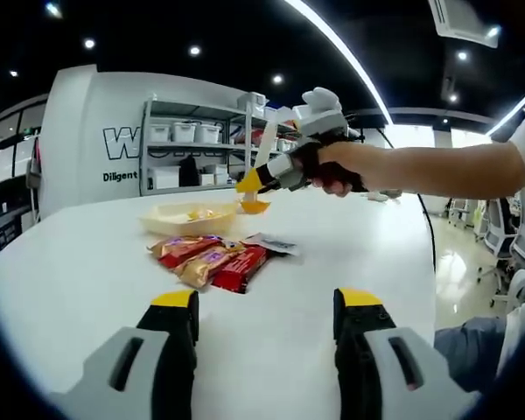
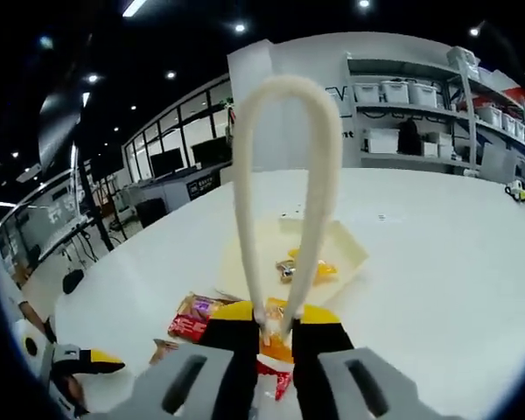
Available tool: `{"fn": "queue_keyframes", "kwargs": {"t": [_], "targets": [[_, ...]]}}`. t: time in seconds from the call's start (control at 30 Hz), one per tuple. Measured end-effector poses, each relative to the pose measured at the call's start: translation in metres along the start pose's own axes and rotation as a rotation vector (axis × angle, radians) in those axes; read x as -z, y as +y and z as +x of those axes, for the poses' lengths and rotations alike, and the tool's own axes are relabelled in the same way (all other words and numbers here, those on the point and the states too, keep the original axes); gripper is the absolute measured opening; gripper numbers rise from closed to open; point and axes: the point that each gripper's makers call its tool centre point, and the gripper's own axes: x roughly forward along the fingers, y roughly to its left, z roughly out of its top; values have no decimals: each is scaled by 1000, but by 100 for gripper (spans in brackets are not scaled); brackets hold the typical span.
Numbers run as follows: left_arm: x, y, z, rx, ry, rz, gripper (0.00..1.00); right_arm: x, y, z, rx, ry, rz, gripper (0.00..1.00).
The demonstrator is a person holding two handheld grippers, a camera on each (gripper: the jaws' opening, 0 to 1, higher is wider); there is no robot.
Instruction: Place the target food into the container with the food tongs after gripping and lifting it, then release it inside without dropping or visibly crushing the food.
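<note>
Both right gripper (image 2: pixel 271 337) jaws clamp the tongs (image 2: pixel 284 201); left gripper (image 1: pixel 267 319) jaws gape.

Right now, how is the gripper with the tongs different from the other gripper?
The right gripper is shut on the white food tongs; the left gripper is open and holds nothing. In the left gripper view, the right gripper is raised beside the tray, while the left gripper hangs back, short of the snack packets. Both have yellow-tipped jaws.
</note>
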Motion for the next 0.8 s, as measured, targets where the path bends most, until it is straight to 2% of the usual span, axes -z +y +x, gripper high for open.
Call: {"fn": "queue_keyframes", "kwargs": {"t": [0.2,0.5,0.57,0.8], "targets": [[0,-1,0,3,0,0,61,-20,6,13,-6,-23,-2,6],[0,-1,0,4,-4,-1,61,-33,2,40,0,-25,-14,7],[0,-1,0,5,-3,0,61,-26,-1,48,11,6,-20,7],[0,0,1,5,-1,-2,61,-9,-11,78,27,41,-29,7]]}}
